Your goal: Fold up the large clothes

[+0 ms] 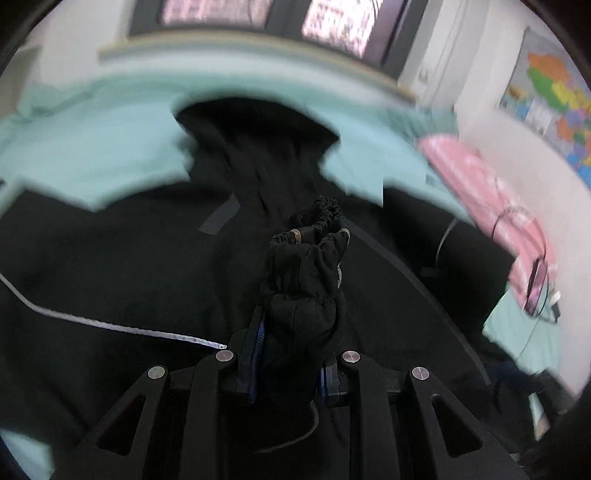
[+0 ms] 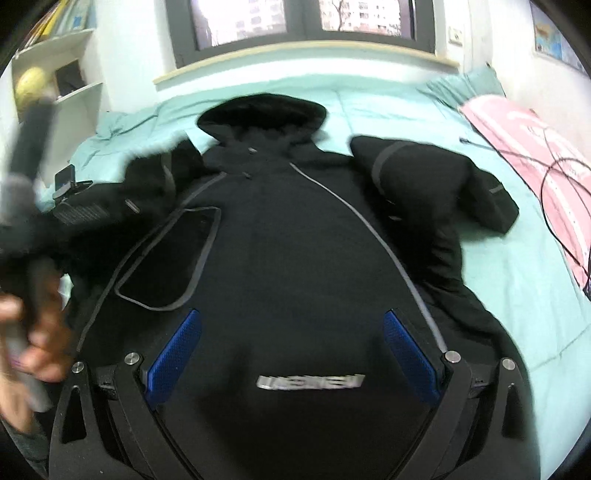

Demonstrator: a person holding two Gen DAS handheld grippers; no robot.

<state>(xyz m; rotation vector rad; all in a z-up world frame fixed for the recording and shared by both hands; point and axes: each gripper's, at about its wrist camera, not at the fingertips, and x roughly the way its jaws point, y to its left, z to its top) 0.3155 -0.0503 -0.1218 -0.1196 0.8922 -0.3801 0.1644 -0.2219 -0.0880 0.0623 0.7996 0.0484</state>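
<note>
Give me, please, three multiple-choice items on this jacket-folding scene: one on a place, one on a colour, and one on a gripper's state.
1. Where does the black jacket lie?
A. On a bed with a sheet
B. On a wooden floor
C. Over a chair back

2. What colour is the bed sheet under the jacket?
A. White
B. Mint green
C. Dark red

3. What is the left gripper doing?
A. Open, holding nothing
B. Shut on a pink cloth
C. Shut on the jacket's sleeve cuff

Answers:
1. A, since the right wrist view shows the jacket spread flat on the sheet below the window.
2. B, since pale mint-green fabric shows all around the hood and sleeves.
3. C, since in the left wrist view the bunched black sleeve with its elastic cuff stands between the closed fingers, while the right gripper is open above the jacket.
</note>
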